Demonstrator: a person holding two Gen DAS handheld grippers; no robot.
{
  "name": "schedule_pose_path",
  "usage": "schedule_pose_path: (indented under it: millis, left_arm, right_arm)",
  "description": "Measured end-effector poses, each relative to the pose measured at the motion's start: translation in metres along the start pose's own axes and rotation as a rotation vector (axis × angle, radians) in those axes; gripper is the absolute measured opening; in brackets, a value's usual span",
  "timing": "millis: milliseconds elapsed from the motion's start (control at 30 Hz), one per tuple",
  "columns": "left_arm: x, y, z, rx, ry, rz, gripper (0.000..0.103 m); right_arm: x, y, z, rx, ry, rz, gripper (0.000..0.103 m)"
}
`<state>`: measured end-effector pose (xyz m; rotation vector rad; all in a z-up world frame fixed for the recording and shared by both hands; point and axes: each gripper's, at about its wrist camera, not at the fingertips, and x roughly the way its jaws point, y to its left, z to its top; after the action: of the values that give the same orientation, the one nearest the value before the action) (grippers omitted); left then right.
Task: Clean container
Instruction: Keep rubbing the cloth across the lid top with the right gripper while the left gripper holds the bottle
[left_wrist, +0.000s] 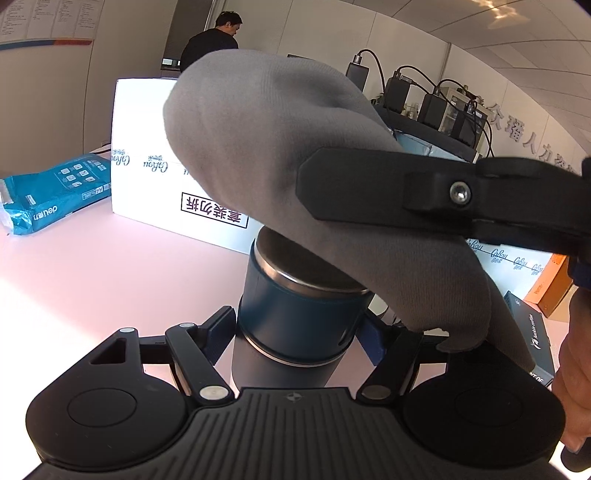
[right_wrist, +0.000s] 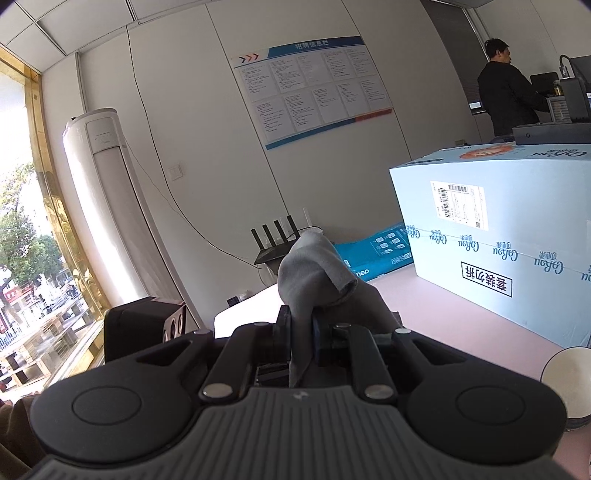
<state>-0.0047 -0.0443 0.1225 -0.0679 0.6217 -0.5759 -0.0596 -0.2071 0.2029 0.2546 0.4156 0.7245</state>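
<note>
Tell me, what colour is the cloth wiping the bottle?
Grey. The cloth shows best in the left wrist view, draped over the dark blue bottle.

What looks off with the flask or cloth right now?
Nothing looks spilled or damaged. The left tongs grip the dark blue flask upright, and the grey cloth held by the right tongs lies on its steel top. One cloth corner trails onto the left tongs' linkage.

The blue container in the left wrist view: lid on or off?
On. The container wears its steel-rimmed lid, with the grey cloth draped over the top.
</note>
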Motion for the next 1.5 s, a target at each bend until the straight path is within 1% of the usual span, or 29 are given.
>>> schedule_pose_path:
  millis: [100,333,533,700,833,1000,1333,1400,1500]
  left_arm:
    - [0.001,0.000,0.000,0.001,0.002,0.002,0.067]
    - [0.001,0.002,0.000,-0.018,0.006,-0.001,0.067]
    - [0.001,0.003,0.000,-0.025,0.009,-0.008,0.067]
    - [0.000,0.006,0.001,-0.033,0.013,-0.015,0.068]
    - [0.005,0.005,0.002,-0.033,0.031,-0.011,0.068]
    - [0.009,0.003,0.001,-0.030,0.040,-0.002,0.069]
    - [0.011,0.004,0.001,-0.041,0.053,0.005,0.070]
    - [0.011,0.004,0.001,-0.043,0.053,0.007,0.070]
    - [0.012,0.005,0.000,-0.053,0.053,0.006,0.070]
  right_arm:
    - [0.005,0.003,0.003,-0.012,0.005,0.014,0.015]
    - [0.013,-0.003,0.011,-0.021,-0.009,-0.020,0.015]
    - [0.013,-0.018,0.012,-0.012,-0.019,-0.095,0.015]
    - [0.002,-0.023,0.008,-0.006,-0.028,-0.124,0.015]
    - [-0.005,-0.022,0.004,0.003,-0.033,-0.118,0.015]
    - [-0.006,-0.015,0.003,-0.010,-0.034,-0.084,0.015]
    - [0.014,-0.011,0.012,-0.049,-0.019,-0.028,0.015]
    - [0.016,-0.012,0.012,-0.049,-0.020,-0.028,0.015]
    - [0.015,-0.015,0.012,-0.043,-0.030,-0.057,0.015]
